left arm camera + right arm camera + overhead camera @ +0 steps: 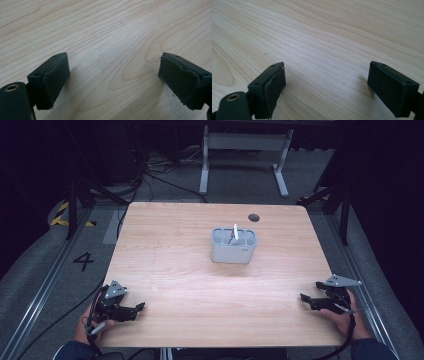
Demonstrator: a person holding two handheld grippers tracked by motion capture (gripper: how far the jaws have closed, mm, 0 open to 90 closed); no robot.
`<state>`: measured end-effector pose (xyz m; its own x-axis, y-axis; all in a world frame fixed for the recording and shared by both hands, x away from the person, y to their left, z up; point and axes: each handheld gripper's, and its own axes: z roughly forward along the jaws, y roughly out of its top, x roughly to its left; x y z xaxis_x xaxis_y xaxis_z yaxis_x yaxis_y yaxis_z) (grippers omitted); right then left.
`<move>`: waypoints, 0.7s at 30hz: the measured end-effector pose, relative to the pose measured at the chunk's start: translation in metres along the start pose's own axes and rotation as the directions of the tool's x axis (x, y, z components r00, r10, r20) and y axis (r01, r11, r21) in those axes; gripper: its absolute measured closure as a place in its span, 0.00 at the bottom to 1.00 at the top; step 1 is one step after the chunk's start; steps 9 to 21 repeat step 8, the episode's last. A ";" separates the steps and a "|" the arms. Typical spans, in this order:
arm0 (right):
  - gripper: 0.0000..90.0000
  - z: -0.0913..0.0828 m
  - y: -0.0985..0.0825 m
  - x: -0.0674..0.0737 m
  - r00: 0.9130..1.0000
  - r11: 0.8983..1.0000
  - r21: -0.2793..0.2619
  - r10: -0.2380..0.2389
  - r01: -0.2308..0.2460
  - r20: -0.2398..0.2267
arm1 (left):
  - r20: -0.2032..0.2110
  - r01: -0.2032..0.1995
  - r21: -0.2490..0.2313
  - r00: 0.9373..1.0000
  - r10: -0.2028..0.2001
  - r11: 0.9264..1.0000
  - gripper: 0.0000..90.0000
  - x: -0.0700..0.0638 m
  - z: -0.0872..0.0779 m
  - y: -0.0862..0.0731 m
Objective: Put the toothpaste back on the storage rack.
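my left gripper [113,75] and right gripper [327,82] low over bare bench [175,270], jaws wide, empty. grey caddy [233,246] mid-bench, well apart.

We read one clear mark: a black numeral "4" [83,261] painted on the grey floor [35,270] to the left of the wooden table, in the high view. Just beyond it, near the dark frame leg, yellow-and-black hazard striping [61,215] lies on the same floor; it carries no lettering. The grey compartmented holder [233,246] at mid-table has a small dark marking on its front face, low and toward the right, too small for us to read. In the left gripper view and the right gripper view we find no text, number or brand on the black pads or on the wood grain.
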<state>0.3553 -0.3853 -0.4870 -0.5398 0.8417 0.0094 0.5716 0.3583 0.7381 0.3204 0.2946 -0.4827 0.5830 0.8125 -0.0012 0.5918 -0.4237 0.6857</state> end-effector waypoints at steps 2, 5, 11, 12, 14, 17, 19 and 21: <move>0.17 0.000 0.000 0.000 1.000 1.000 0.001 0.000 0.000 0.000 | -0.002 -0.004 0.002 1.000 0.004 1.000 0.10 0.000 0.000 0.000; 0.17 0.000 0.000 0.000 1.000 1.000 0.001 -0.001 0.001 0.000 | -0.003 -0.001 0.008 1.000 0.001 1.000 0.09 0.000 0.000 0.001; 0.17 0.000 0.000 0.000 1.000 1.000 0.001 -0.001 0.001 0.000 | -0.004 0.003 0.006 1.000 -0.003 1.000 0.08 0.000 0.001 0.001; 0.17 0.000 0.000 0.000 1.000 1.000 0.001 -0.001 0.001 0.000 | -0.004 0.003 0.006 1.000 -0.003 1.000 0.08 0.000 0.001 0.001; 0.17 0.000 0.000 0.000 1.000 1.000 0.001 -0.001 0.001 0.000 | -0.004 0.003 0.006 1.000 -0.003 1.000 0.08 0.000 0.001 0.001; 0.17 0.000 0.000 0.000 1.000 1.000 0.001 -0.001 0.001 0.000 | -0.004 0.003 0.006 1.000 -0.003 1.000 0.08 0.000 0.001 0.001; 0.17 0.000 0.000 0.000 1.000 1.000 0.001 -0.001 0.001 0.000 | -0.004 0.003 0.006 1.000 -0.003 1.000 0.08 0.000 0.001 0.001; 0.17 0.000 0.000 0.000 1.000 1.000 0.001 -0.001 0.001 0.000 | -0.004 0.003 0.006 1.000 -0.003 1.000 0.08 0.000 0.001 0.001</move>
